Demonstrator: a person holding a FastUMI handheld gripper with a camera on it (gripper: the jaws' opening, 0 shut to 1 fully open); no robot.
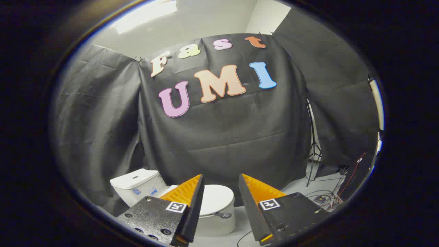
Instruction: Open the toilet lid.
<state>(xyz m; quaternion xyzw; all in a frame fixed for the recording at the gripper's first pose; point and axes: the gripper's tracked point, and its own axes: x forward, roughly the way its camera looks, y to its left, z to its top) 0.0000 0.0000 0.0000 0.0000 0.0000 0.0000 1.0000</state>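
Note:
A white toilet stands on the floor well beyond my fingers, in front of the black cloth wall. Its lid [216, 199] lies flat and closed over the bowl [216, 223]. The white tank [137, 185] rises behind it, to the left of the lid. My gripper [221, 178] is held high above and short of the toilet, apart from it, with the lid seen through the gap between the fingers. The fingers are spread and hold nothing. The left finger [187, 192] covers part of the lid's left side.
A light stand [313, 151] with tripod legs stands to the right of the toilet by the cloth wall. Loose cables and a small box [324, 199] lie on the pale floor beyond the right finger. A thin cable [245, 236] runs across the floor near the bowl.

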